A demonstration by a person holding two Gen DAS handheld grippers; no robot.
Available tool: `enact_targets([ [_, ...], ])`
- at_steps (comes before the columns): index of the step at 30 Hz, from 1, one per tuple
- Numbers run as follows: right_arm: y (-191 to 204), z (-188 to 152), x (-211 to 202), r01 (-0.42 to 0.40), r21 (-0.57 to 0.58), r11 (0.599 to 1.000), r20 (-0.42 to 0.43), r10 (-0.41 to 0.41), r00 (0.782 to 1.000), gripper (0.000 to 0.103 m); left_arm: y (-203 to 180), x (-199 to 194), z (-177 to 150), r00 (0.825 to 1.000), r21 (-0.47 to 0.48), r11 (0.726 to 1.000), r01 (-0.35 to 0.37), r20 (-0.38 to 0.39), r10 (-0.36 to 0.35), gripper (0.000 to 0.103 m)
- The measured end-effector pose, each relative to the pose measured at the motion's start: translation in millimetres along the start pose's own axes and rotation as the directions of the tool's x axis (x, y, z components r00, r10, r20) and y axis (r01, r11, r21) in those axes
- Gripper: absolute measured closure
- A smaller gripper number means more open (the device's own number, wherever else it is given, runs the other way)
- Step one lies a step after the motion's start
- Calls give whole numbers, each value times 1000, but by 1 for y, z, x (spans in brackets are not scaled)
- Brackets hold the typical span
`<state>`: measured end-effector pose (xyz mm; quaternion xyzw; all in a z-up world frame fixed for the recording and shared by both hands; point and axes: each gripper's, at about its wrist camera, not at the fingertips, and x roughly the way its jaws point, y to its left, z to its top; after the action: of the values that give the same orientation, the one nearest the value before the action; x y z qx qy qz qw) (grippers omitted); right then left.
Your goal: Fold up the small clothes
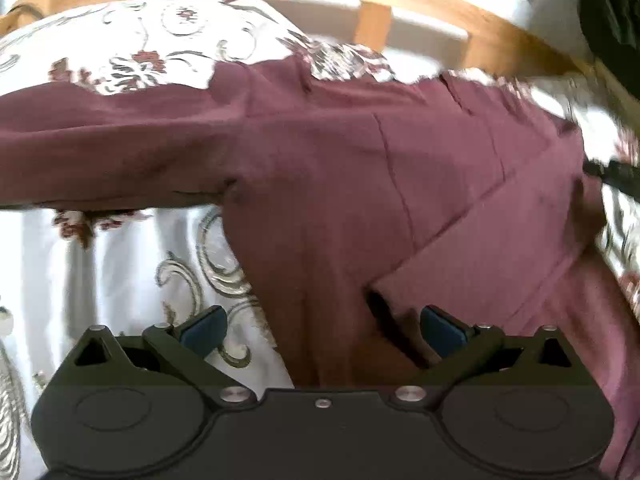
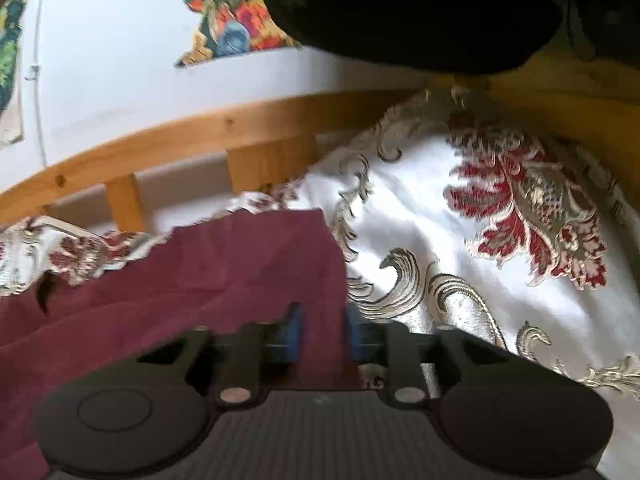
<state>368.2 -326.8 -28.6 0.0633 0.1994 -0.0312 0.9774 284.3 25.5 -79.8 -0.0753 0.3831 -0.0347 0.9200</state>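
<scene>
A maroon garment [image 1: 340,152] lies spread on a white bedspread with a floral pattern [image 1: 120,248], one sleeve stretched to the left and a fold lying across its right half. My left gripper [image 1: 322,330] hangs open low over the garment's near part. Its left fingertip [image 1: 206,326] is above the bedspread and its right one [image 1: 440,326] is above the cloth beside a fold. In the right wrist view my right gripper [image 2: 324,332] sits at the right edge of the maroon garment [image 2: 200,280]. Its blue pads [image 2: 294,332] stand apart, with flat cloth showing between them.
A wooden bed rail [image 1: 420,4] with slats runs along the far side, a white wall [image 2: 120,60] behind it. A dark blurred mass [image 2: 420,12] hangs over the top right. A thin dark object [image 1: 612,176] pokes in at the garment's right edge.
</scene>
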Motion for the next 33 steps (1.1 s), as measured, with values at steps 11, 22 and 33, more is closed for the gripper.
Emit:
enact_targets([
  [11, 36, -9, -89, -123, -78, 989, 9, 124, 992, 8, 82, -105, 28, 925, -309, 912, -270, 178, 335, 1],
  [22, 74, -32, -162, -210, -159, 965, -88, 198, 976, 1, 177, -183, 73, 864, -88, 876, -474, 147, 482, 1],
  [33, 84, -43, -152, -268, -162, 950, -134, 248, 960, 1, 243, -199, 55, 880, -489, 794, -362, 101, 463, 2],
])
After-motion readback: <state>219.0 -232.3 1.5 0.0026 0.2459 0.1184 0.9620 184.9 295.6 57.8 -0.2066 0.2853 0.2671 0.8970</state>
